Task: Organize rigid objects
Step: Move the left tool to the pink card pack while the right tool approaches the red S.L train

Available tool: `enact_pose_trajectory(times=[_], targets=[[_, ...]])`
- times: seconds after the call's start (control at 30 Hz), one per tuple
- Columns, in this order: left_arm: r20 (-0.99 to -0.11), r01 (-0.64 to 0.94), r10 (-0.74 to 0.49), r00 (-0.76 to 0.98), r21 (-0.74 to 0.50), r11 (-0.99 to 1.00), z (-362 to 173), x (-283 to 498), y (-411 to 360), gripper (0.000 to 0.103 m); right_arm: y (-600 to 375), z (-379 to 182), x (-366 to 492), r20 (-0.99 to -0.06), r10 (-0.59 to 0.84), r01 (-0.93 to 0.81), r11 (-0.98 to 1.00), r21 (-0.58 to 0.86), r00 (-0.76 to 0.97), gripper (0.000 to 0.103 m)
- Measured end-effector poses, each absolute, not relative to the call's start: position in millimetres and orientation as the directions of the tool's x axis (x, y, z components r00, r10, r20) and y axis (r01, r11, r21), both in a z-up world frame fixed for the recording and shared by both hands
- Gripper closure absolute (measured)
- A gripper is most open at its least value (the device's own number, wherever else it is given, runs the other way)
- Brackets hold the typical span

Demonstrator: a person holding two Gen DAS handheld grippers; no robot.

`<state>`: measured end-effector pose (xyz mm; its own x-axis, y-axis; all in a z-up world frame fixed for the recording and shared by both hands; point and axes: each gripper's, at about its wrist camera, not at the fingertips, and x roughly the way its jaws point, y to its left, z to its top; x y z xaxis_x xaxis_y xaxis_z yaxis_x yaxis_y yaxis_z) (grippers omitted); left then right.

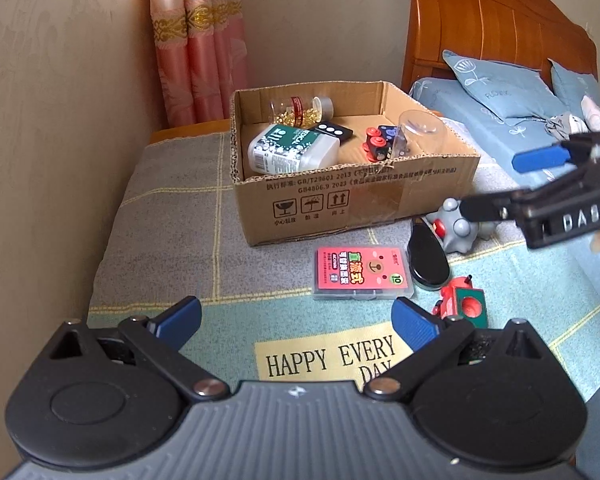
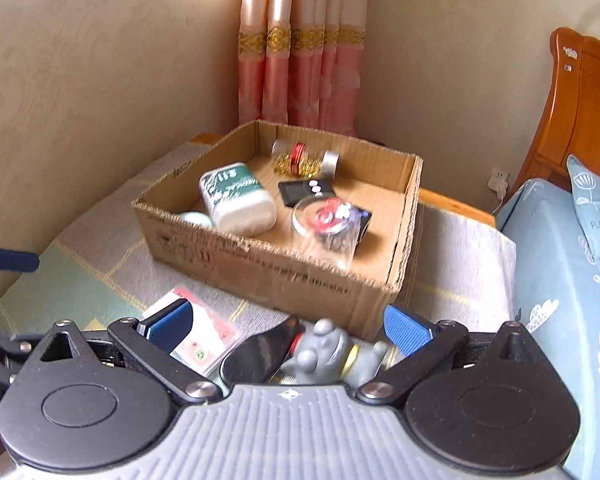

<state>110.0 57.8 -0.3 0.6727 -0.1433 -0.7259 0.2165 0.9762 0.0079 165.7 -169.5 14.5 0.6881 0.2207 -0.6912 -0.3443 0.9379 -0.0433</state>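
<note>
Hanging wide apart and empty, the right gripper [image 2: 288, 326] is poised over the grey toy [image 2: 324, 350], presumably bound for the cardboard box [image 2: 284, 276], while the left gripper [image 1: 296, 322] is held equally wide, near.

Matt corrugated cardboard box [image 1: 340, 200]

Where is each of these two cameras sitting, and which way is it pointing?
Left wrist view: sits on the left claw, looking forward over the mat at the cardboard box and the red card case; its own two blue-tipped fingers show, open, and the right claw reaches in from the right.
Right wrist view: sits on the right claw, open, above the grey spiky toy, facing the box and the pink curtain.
Shared: box, card case, spiky toy, curtain.
</note>
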Motion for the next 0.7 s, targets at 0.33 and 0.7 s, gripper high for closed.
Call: enact_pose_trajectory(times=[0.33,0.7], targets=[[-0.735,0.205,-0.129,0.666,0.014,0.979,-5,108,63,0.002,-144,-33,135,-0.727,0.242,-0.359,0.933,-0.007,0.642,0.0],[-0.754,0.236,-0.136,0.643,0.026,0.971,-15,113,52,0.002,-195,-43,113,-0.712,0.207,-0.207,0.974,0.088,0.671,0.0]])
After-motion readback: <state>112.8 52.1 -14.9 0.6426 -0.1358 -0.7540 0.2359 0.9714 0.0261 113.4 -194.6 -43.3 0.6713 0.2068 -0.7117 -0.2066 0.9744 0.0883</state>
